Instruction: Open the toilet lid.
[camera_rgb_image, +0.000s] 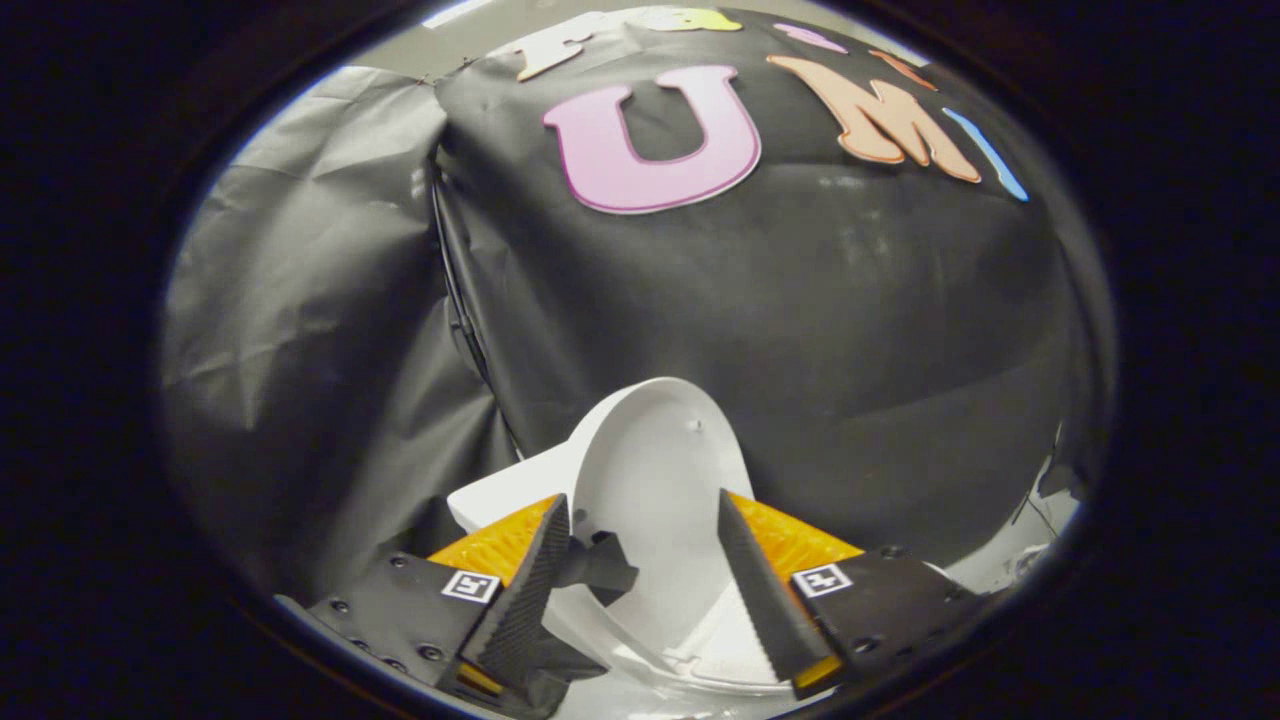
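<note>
In the gripper view, just ahead of the fingers: a white toilet lid (655, 470), raised and standing close to upright, inner face toward the camera, a small bump near its top. Below it, between the fingers, the white seat and rim of the toilet (700, 640) (partly hidden by the fingers). Gripper (645, 585) held with its fingers apart, a wide gap between them, nothing clamped; lid seen through that gap, contact with either finger impossible to tell. Beside the left finger, a white corner of the toilet's body, possibly the tank. Behind the lid, the black cloth wall (800, 330) of the booth, and off to the left a grey wrinkled sheet (320, 330) hanging next to it.
</note>
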